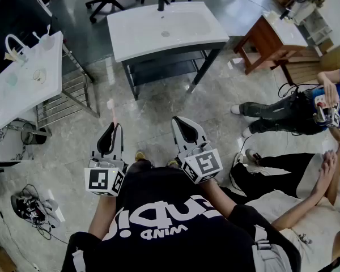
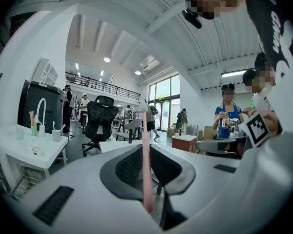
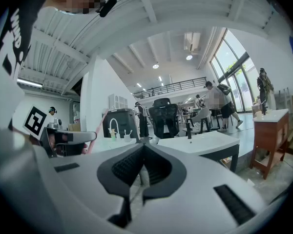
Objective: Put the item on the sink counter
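You are holding the task's item, a thin pink stick (image 1: 113,117), in your left gripper (image 1: 113,130). In the left gripper view the two pads are pressing on its lower part, and it is standing nearly upright between them, rising above the jaws. It is looking like a toothbrush, but its top end is too small for me to be sure. Your right gripper (image 1: 184,130) is carrying nothing: its jaws are resting together with only the floor showing behind them.

I am judging that you are in the carrying step. The item is in the air in front of your body, well apart from every counter. The white sink counter (image 1: 167,30) is standing straight ahead of you, with bare floor between. A second white counter (image 1: 28,81), with a tap and cups on it, is standing at your left. The task is not telling which one is meant.

For the next move you are needing to walk forward, bring the left gripper over a flat part of the counter beside the basin, lower the stick until it is lying on the surface, and only then let the jaws part.
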Tool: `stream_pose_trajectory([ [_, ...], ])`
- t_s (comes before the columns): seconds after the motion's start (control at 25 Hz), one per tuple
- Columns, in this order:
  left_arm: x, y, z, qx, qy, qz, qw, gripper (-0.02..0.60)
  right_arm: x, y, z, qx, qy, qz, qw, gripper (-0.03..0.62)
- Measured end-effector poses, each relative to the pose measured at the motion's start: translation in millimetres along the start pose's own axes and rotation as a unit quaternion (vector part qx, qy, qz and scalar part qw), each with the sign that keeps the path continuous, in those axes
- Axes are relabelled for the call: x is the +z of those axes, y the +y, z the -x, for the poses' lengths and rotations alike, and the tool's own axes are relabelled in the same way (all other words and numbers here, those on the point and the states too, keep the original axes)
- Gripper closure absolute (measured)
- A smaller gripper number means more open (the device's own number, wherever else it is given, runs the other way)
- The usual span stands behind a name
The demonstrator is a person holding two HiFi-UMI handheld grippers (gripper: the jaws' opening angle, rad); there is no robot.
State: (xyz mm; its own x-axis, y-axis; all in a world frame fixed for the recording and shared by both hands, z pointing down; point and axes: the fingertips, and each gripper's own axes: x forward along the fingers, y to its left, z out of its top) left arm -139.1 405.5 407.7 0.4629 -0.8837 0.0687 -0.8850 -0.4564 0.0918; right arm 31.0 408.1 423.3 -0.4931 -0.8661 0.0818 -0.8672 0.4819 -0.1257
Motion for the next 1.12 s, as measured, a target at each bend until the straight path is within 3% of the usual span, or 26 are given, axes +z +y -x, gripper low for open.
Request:
stream_pose_trajectory([
  [0.32,0,30,-15,-0.006,0.003,-0.001,1.0000,0.520,7,5,-33,0.012,-0.014,-0.012,1.000,0.576],
  [0.84,-1,97,-41,-0.048,0.007,0.002,0.9988,0.520,7,17,-85,-0.032,-0.029,-0.002,0.999,0.576],
  [1.12,7,105,-81,-0.053,0.003,0.003,0.9986,0.520,12,-12,-108,-0.040,-0.032,0.000,0.999,0.576],
])
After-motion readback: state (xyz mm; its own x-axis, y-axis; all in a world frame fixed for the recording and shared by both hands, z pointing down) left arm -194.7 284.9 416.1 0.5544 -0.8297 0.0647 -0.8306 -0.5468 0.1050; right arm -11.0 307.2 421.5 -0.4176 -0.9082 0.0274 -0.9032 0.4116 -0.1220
